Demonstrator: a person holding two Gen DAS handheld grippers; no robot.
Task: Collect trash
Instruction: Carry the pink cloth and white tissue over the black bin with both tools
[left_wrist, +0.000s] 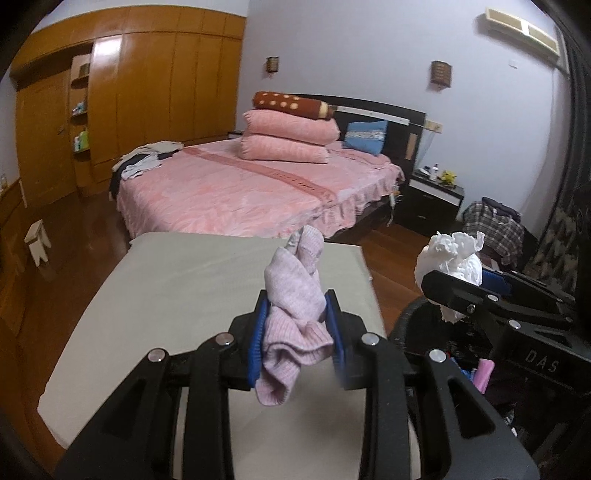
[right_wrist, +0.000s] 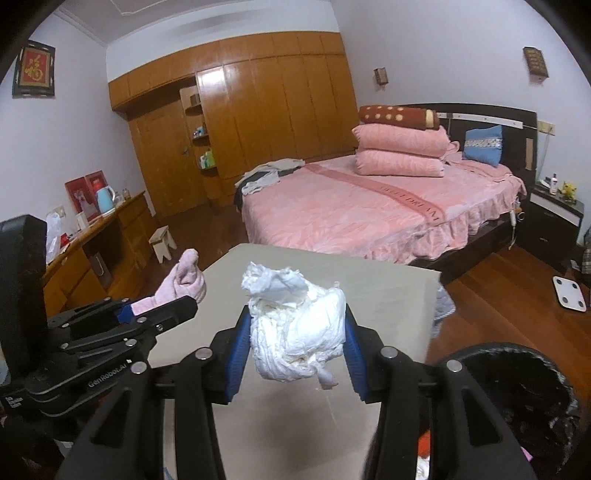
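Left tongs (left_wrist: 297, 325) clamping pink sock (left_wrist: 293, 295) lengthwise, toe forward, right tongs (right_wrist: 297, 332) squeezing crumpled tissue wad (right_wrist: 295, 317)

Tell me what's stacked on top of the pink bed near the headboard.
Two folded pink quilts carry a brown dotted blanket; a blue pillow leans beside them. Whatever lies under the stack on the pink bed is covered.

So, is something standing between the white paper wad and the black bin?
Nothing visible: the right gripper holds the paper wad above the grey table, and the bin sits open at its right.
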